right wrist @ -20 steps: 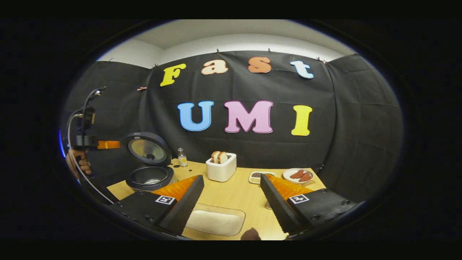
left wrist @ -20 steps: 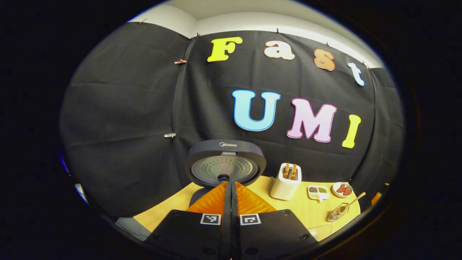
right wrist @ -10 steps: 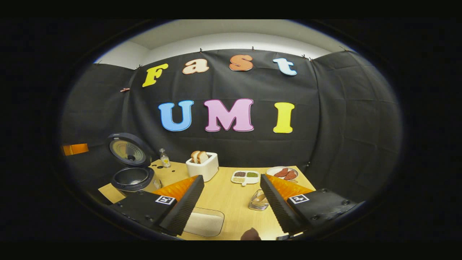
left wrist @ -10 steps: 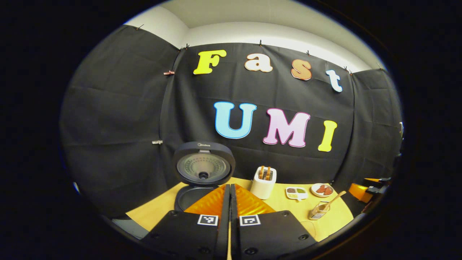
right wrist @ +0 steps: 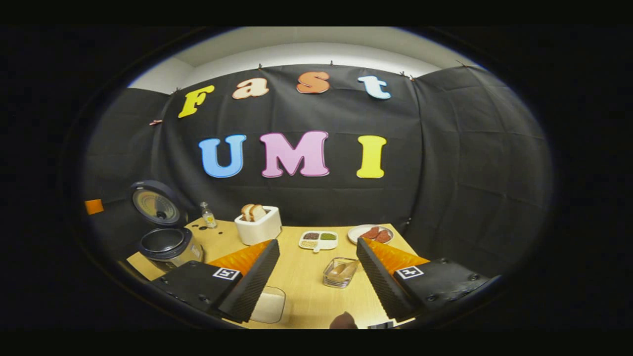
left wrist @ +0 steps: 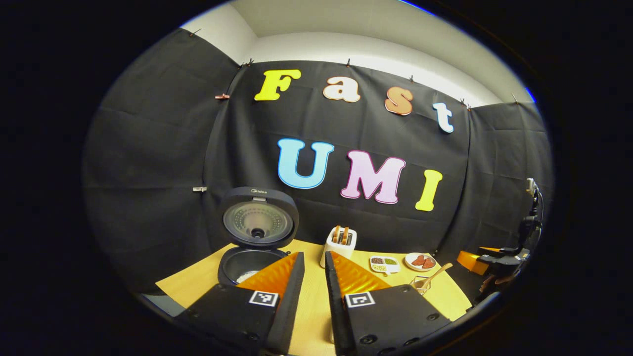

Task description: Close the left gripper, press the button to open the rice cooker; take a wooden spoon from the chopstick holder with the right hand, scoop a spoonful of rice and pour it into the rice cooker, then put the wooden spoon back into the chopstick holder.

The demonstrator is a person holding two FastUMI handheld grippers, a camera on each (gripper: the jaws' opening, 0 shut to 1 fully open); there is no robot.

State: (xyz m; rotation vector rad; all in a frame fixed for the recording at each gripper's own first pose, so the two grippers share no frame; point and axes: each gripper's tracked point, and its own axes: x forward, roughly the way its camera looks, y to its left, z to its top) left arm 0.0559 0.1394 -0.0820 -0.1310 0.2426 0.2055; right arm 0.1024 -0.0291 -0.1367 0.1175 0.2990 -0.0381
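Observation:
The dark rice cooker (left wrist: 247,262) stands open at the table's left, its lid (left wrist: 259,217) upright; in the right gripper view the cooker (right wrist: 165,244) sits far left. My left gripper (left wrist: 313,257) hovers back from the cooker, open by a narrow gap and holding nothing. The clear chopstick holder (right wrist: 339,272) holds the wooden spoon (right wrist: 341,269), which leans out to the right in the left gripper view (left wrist: 435,273). My right gripper (right wrist: 317,242) is wide open, and the holder lies low between its fingers, closer to the right one. A box of white rice (right wrist: 269,304) lies by its left finger.
A white toaster (right wrist: 258,227) with bread stands at the back. Beside it are a small bottle (right wrist: 208,216), a divided seasoning dish (right wrist: 319,240) and a plate of sausages (right wrist: 373,234). The wooden table (right wrist: 306,291) ends near the booth cloth on the right.
My left gripper has gone from shut to slightly open and drawn back from the cooker. The right gripper has swung right, bringing the chopstick holder between its fingers.

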